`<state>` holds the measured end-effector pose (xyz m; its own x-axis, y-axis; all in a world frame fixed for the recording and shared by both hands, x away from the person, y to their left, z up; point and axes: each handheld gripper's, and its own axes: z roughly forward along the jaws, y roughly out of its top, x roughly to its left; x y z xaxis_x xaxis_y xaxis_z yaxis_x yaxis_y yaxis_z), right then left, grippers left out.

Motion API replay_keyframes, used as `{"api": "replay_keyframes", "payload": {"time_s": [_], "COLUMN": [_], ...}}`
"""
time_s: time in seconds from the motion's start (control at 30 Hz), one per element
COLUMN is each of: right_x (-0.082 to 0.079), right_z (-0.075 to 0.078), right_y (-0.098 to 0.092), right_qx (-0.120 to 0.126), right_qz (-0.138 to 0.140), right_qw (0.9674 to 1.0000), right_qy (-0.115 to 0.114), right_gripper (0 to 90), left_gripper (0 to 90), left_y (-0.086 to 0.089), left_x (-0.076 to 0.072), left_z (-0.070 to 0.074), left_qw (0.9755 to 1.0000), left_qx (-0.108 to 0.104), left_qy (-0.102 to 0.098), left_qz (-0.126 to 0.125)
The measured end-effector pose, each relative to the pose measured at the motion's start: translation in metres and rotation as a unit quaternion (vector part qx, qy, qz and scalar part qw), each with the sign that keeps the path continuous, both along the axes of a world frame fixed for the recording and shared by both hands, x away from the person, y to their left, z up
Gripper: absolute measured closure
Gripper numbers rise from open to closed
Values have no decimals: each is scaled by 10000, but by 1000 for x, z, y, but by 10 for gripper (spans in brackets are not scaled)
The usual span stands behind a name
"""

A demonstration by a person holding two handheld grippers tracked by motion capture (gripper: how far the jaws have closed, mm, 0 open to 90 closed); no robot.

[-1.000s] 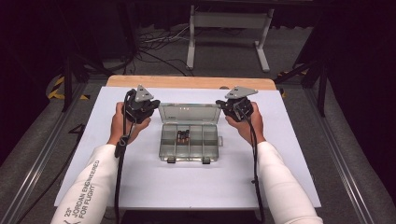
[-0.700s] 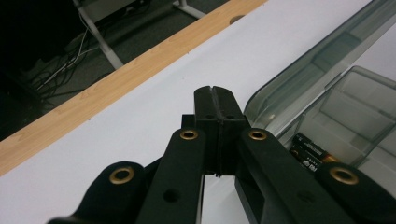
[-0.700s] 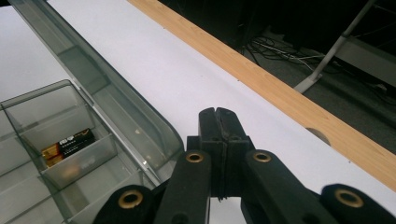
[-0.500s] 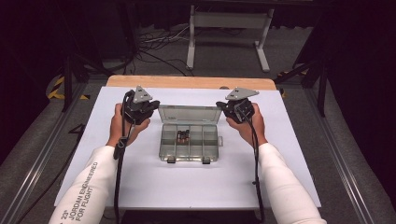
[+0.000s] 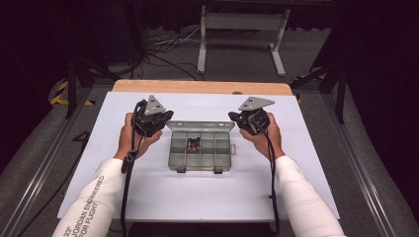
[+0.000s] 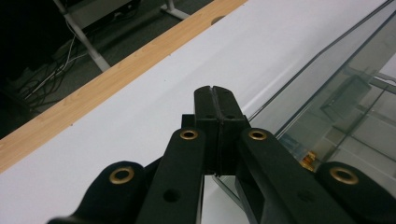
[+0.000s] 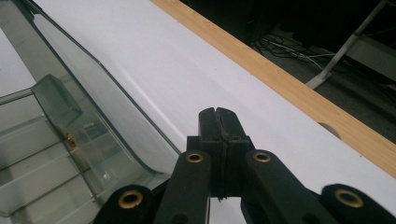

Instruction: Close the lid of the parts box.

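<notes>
Black jaws pressed flat together, nothing between them: that is my left gripper [image 6: 215,100], and my right gripper [image 7: 218,122] is clenched the same way, pads meeting along a thin seam. I hold 1 on each side of the clear plastic organizer box [image 5: 201,149], which sits in the middle of the white tabletop [image 5: 197,192], its lid [image 5: 200,125] swung up and leaning back toward the wooden edge [image 5: 202,87] of the table.

In the left gripper view the raised lid [image 6: 327,74] runs just beside my jaws on their right; in the right gripper view the lid [image 7: 88,93] stands just beside them on their left. Neither gripper touches the box as far as I can tell.

From above, my left gripper [image 5: 157,118] flanks the lid's left end and my right gripper [image 5: 242,120] its right end, both near the back corners. Inside, a few small dark and coppery parts [image 5: 193,143] lie in 1 central compartment; the other compartments look empty. 2 latches [image 5: 181,169] hang at the near edge.

I judge this to be a poised moment with the box open: either I am about to pick from that compartment or to bring the lid down. For picking, I would need to part 1 set of jaws and dip it into the middle cell. For closing, both closed tips could nudge the lid forward evenly so it does not twist.
</notes>
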<state>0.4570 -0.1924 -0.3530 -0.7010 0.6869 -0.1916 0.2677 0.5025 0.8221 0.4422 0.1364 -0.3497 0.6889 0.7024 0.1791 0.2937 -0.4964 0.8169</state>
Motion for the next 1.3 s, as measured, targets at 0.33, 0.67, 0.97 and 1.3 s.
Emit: {"api": "replay_keyframes", "payload": {"time_s": [0.33, 0.67, 0.97, 1.3], "right_x": [-13, -28, -40, -53], "right_z": [0, -3, -11, -28], "right_y": [2, 5, 6, 9], "right_qx": [-70, -203, -274, -285], "right_qz": [196, 373, 580, 753], "right_qw": [9998, 9990, 9977, 9959], "right_qy": [54, 121, 232, 404], "right_gripper": [900, 900, 900, 900], "left_gripper": [897, 898, 898, 898], "left_y": [-1, 4, 3, 6], "left_x": [-13, -27, -44, -53], "left_z": [-3, -9, -19, -35], "left_qw": [9998, 9992, 9975, 9956], "left_qx": [122, 169, 253, 160], "left_qy": [-15, 3, 57, 122], "left_qz": [-136, -367, -664, -916]}}
